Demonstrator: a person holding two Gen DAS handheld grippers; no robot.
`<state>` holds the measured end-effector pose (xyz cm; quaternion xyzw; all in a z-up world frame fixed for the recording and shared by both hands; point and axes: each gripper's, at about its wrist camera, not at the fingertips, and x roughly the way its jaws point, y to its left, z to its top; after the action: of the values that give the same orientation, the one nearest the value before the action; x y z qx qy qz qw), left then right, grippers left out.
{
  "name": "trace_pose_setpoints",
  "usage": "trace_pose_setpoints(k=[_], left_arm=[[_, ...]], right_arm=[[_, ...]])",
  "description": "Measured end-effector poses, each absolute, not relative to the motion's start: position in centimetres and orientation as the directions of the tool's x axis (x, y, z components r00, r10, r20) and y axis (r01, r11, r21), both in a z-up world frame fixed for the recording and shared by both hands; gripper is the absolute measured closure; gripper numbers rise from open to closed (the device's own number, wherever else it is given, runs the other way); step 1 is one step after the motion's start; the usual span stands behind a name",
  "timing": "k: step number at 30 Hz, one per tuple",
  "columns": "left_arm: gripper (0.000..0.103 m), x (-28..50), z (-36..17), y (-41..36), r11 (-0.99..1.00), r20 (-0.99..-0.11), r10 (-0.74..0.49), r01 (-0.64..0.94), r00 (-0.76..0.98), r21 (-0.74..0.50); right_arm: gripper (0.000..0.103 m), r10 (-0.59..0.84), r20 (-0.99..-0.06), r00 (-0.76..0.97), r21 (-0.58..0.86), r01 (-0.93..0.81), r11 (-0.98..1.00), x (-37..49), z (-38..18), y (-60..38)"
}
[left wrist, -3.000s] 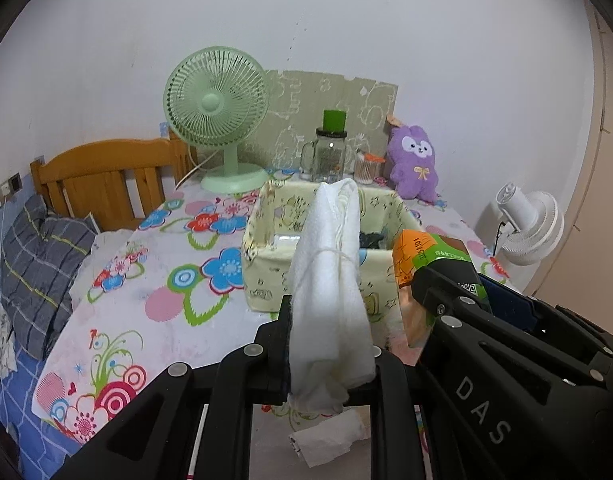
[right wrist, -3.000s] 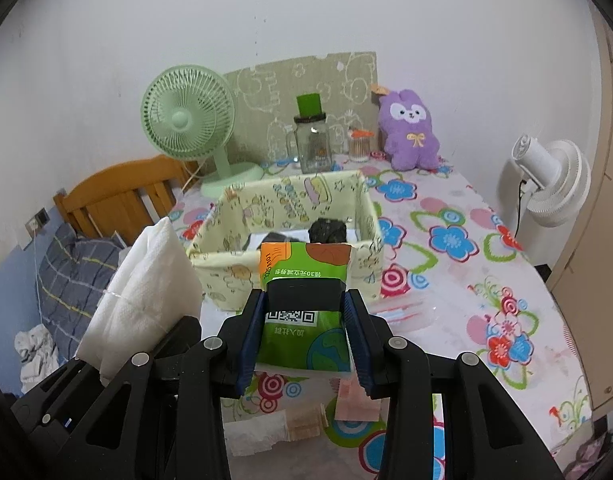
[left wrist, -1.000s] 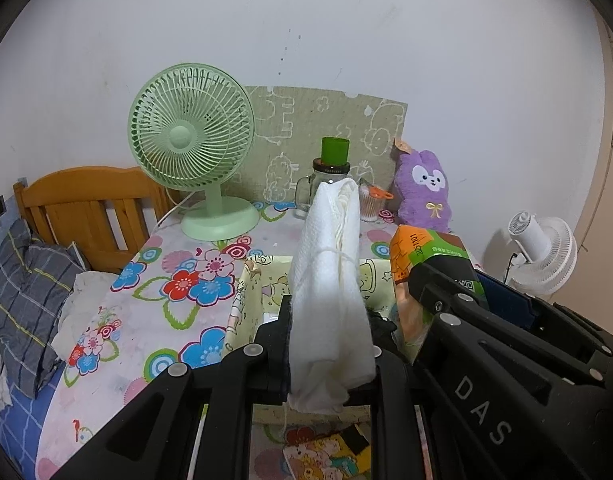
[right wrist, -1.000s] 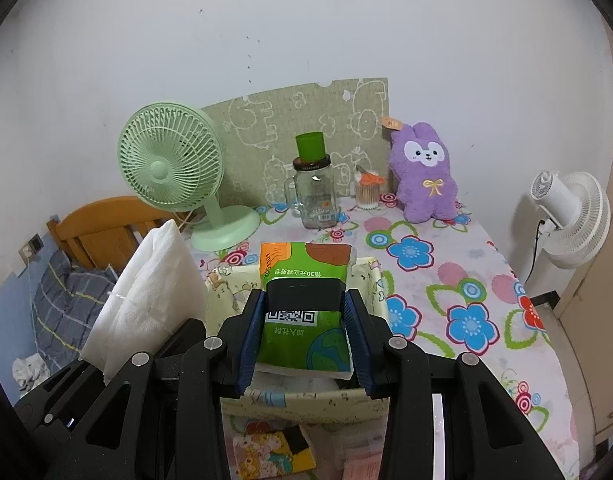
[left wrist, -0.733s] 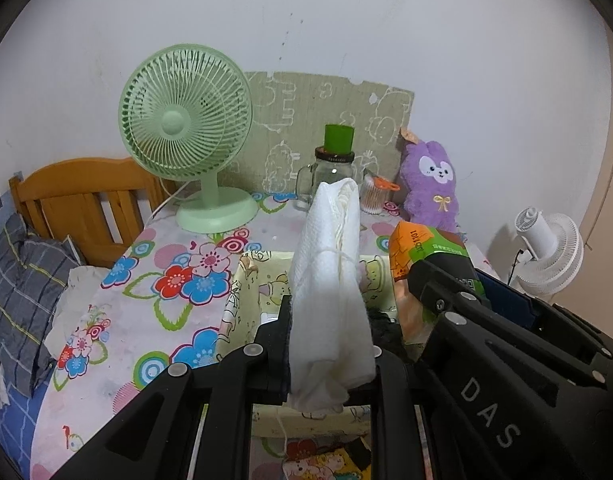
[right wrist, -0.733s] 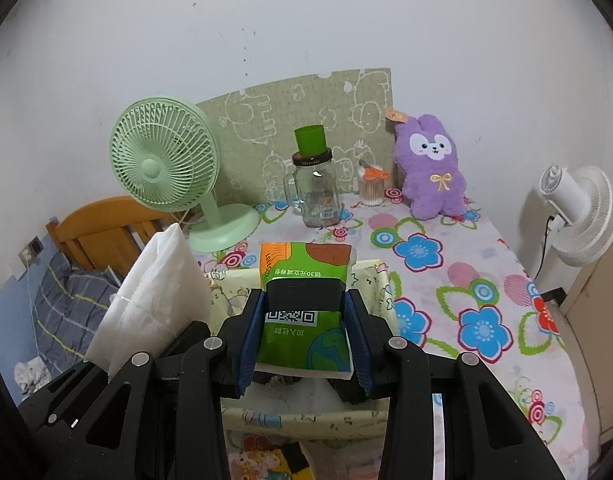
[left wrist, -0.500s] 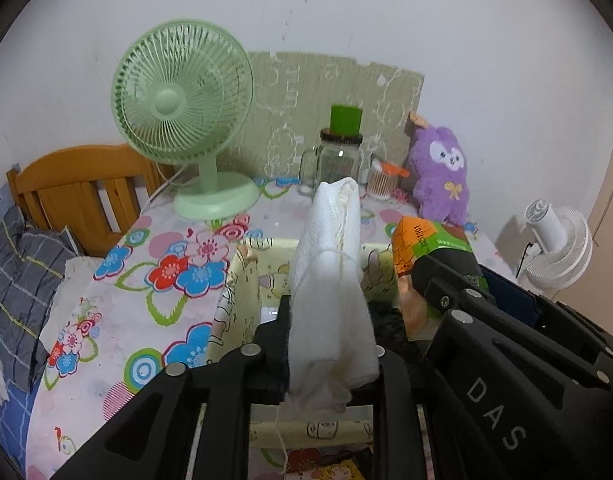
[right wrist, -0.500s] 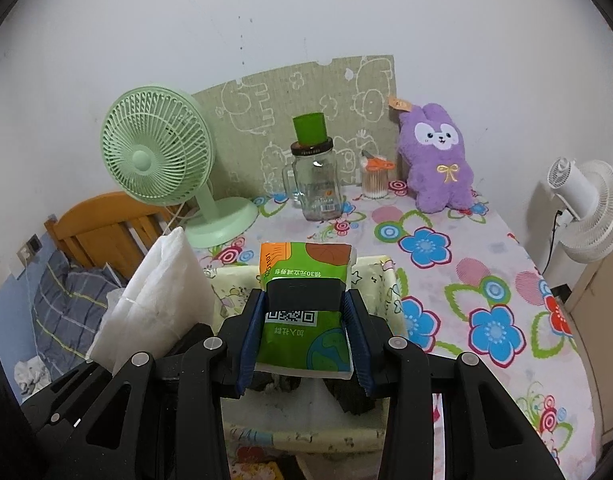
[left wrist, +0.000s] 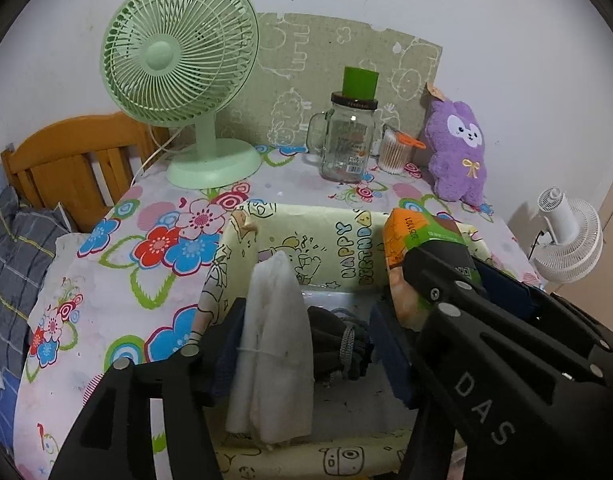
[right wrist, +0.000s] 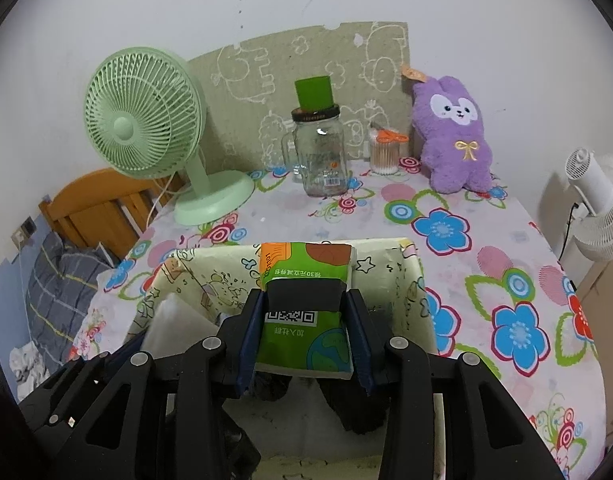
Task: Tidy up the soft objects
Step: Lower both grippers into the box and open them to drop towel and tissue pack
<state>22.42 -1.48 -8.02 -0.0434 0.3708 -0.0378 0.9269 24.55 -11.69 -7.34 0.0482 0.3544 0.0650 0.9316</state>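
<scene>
A: What does the right tool [right wrist: 304, 316] grip?
B: A green and orange plastic tissue pack [right wrist: 305, 312], clamped between both fingers over the pale yellow cartoon-print fabric bin [right wrist: 414, 300].
A: And beyond it?
B: On the flowered bench [right wrist: 506, 280]: a mint-green desk fan [right wrist: 146, 128], a glass mug jar with a green lid [right wrist: 320, 148], a purple plush rabbit [right wrist: 454, 136].

Bedroom, wooden headboard [left wrist: 72, 160], plush rabbit [left wrist: 460, 152]
</scene>
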Motion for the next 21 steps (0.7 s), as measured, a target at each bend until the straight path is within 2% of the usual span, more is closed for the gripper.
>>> trace_pose_setpoints(k=[3, 6, 8, 10, 17, 21], left_arm=[[0.038, 22.5, -8.1, -1.7, 0.994, -0.684, -0.105, 0.046, 0.722, -0.104], [0.036, 22.5, -8.2, -1.7, 0.993, -0.683, -0.11, 0.052, 0.722, -0.105], [0.035, 22.4, -8.1, -1.7, 0.993, -0.679, -0.112, 0.054, 0.725, -0.107], [0.031, 22.3, -7.9, -1.7, 0.993, -0.675, -0.11, 0.053, 0.729, -0.105], [0.026, 21.4, -6.9, -1.8, 0.995, -0.657, -0.098, 0.053, 0.747, -0.088], [0.019, 20.6, -6.1, -1.9, 0.996, -0.642, -0.085, 0.049, 0.762, -0.073]], right_arm=[[0.056, 0.176, -0.656, 0.734, 0.15, -0.101, 0.984, 24.9, -7.7, -11.7], [0.047, 0.178, -0.655, 0.734, 0.142, -0.112, 0.984, 25.1, -7.8, -11.6], [0.031, 0.175, -0.649, 0.74, 0.14, -0.11, 0.984, 25.0, -7.6, -11.6], [0.026, 0.169, -0.638, 0.751, 0.138, -0.105, 0.985, 24.7, -7.4, -11.6], [0.02, 0.162, -0.625, 0.764, 0.131, -0.102, 0.986, 23.7, -6.6, -11.7], [0.018, 0.158, -0.61, 0.777, 0.128, -0.099, 0.987, 22.8, -5.7, -12.0]])
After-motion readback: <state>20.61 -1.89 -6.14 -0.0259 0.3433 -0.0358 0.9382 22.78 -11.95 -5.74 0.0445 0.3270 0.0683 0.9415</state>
